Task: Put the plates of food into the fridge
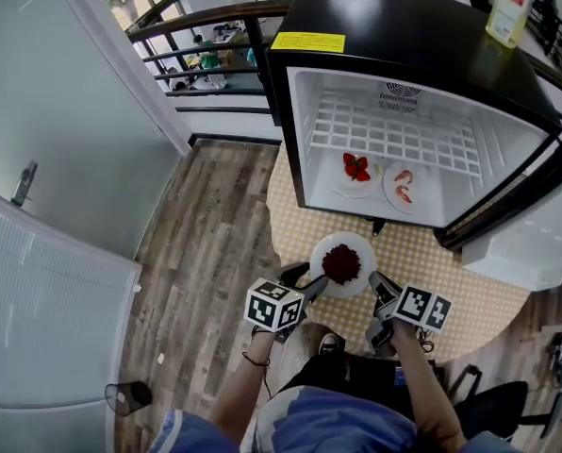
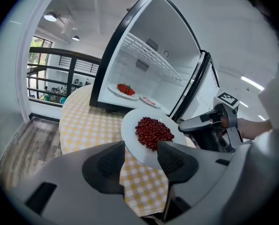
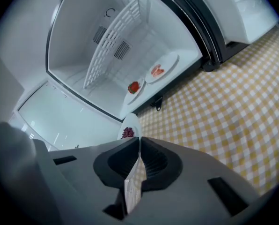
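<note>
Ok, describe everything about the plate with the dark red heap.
The plate is round, plain white and glossy like ceramic, with a heap of small dark red seeds or berries in its middle. It is over the yellow checked tablecloth, in front of the open fridge. The right gripper is shut on its right rim. The left gripper has its jaws apart either side of the left rim; whether they press is unclear.

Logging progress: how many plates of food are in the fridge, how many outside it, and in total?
Plates in the fridge: 2 (strawberry plate, pink-food plate)
Plates outside, pinched in the right hand-held gripper: 1 (red-seed plate)
Total: 3
</note>
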A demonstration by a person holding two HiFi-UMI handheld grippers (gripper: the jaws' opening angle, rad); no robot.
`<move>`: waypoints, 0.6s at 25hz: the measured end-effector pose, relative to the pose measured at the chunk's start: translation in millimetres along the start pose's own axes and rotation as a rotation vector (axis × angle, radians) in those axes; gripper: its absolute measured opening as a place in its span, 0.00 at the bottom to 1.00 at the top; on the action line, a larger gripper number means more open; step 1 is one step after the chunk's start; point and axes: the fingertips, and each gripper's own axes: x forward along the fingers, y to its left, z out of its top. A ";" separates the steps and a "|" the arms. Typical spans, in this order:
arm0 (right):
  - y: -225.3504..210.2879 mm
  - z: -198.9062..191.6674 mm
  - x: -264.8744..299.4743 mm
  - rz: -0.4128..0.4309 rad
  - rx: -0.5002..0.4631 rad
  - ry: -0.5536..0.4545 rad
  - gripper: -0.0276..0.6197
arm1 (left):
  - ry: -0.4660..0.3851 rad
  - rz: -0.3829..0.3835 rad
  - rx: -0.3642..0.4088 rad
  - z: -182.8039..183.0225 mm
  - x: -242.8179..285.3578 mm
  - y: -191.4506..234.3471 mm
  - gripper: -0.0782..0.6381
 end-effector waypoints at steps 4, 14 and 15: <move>17.4 22.8 -20.6 0.032 0.018 -0.064 0.09 | -0.056 -0.024 0.013 30.9 -2.5 -14.3 0.42; 55.2 81.0 -69.3 0.117 0.041 -0.217 0.09 | -0.210 -0.081 0.058 118.9 -10.9 -51.7 0.42; 59.1 86.1 -73.0 0.118 0.035 -0.228 0.08 | -0.224 -0.088 0.056 125.7 -12.3 -53.6 0.42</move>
